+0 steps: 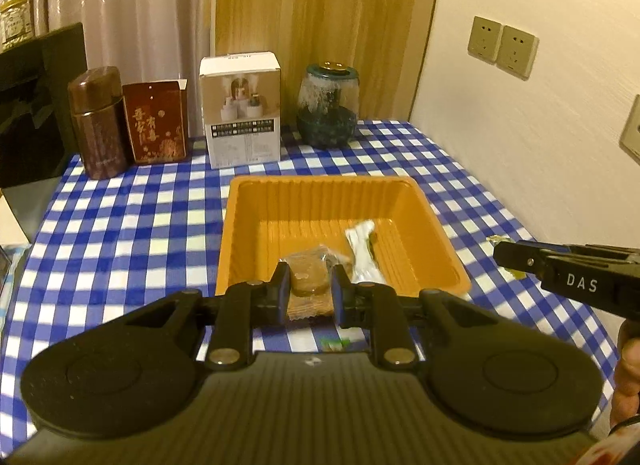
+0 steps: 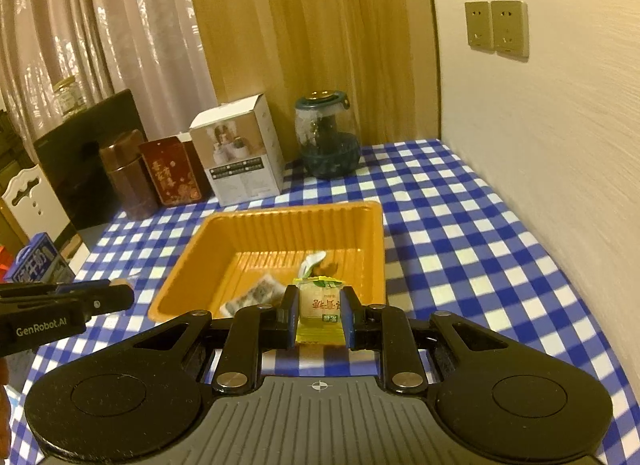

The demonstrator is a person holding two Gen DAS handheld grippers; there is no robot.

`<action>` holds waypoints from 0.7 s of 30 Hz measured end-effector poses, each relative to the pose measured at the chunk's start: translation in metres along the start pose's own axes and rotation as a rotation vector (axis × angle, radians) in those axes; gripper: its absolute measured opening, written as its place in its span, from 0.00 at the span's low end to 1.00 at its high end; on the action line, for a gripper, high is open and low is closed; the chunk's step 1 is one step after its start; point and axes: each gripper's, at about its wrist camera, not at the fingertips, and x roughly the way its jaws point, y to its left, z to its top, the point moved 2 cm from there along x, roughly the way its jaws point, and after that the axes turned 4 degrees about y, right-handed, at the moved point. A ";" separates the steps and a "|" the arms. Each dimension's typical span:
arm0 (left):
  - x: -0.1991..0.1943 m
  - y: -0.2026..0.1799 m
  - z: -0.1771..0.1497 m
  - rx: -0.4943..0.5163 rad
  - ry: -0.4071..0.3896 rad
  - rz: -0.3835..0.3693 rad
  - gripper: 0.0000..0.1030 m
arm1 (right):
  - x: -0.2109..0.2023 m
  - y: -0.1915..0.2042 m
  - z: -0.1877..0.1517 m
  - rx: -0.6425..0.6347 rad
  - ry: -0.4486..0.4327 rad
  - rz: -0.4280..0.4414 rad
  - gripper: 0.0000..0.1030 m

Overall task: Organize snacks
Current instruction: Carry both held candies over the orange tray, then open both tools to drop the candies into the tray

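Left wrist view: left gripper [image 1: 310, 285] has its fingers closed on a brown wrapped snack [image 1: 308, 277], held just at the near rim of the orange tray [image 1: 320, 189]. Tray sits mid-bench on the blue checked cloth [image 1: 120, 233] and already holds a white wrapped snack [image 1: 362, 249] plus another clear-wrapped one (partly hidden, can't tell what it is). Right wrist view: right gripper [image 2: 320, 313] fingers pinch a yellow-green snack packet [image 2: 320, 311], also near the tray's front edge, not yet over it.

Step in hand looks like dropping both into the tray. To do it well: carry each packet past the near wall, well over the bare ribbed floor, lower before letting go so light wrappers don't bounce out, and keep the two grippers apart (they look close at the front rim). Avoid landing on the white one.
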 end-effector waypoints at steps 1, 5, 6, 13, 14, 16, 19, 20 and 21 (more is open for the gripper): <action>0.004 0.002 0.004 0.001 0.001 0.001 0.18 | 0.005 0.000 0.003 0.002 0.003 0.001 0.22; 0.020 0.008 0.016 -0.001 0.006 -0.005 0.18 | 0.022 0.001 0.013 -0.002 0.015 0.005 0.22; 0.024 0.009 0.018 -0.003 0.008 -0.009 0.18 | 0.027 0.000 0.015 -0.003 0.018 0.007 0.22; 0.050 0.021 0.028 -0.023 0.026 -0.022 0.18 | 0.053 -0.006 0.028 0.019 0.038 0.021 0.22; 0.054 0.023 0.028 -0.028 0.029 -0.022 0.18 | 0.056 -0.006 0.029 0.020 0.041 0.022 0.22; 0.061 0.027 0.029 -0.036 0.038 -0.019 0.18 | 0.061 -0.006 0.031 0.020 0.046 0.025 0.22; 0.070 0.029 0.029 -0.028 0.048 -0.011 0.19 | 0.069 -0.007 0.032 0.021 0.053 0.027 0.22; 0.073 0.029 0.029 -0.026 0.051 -0.010 0.19 | 0.071 -0.007 0.032 0.023 0.054 0.027 0.22; 0.075 0.030 0.029 -0.023 0.052 -0.006 0.19 | 0.072 -0.007 0.032 0.025 0.055 0.027 0.22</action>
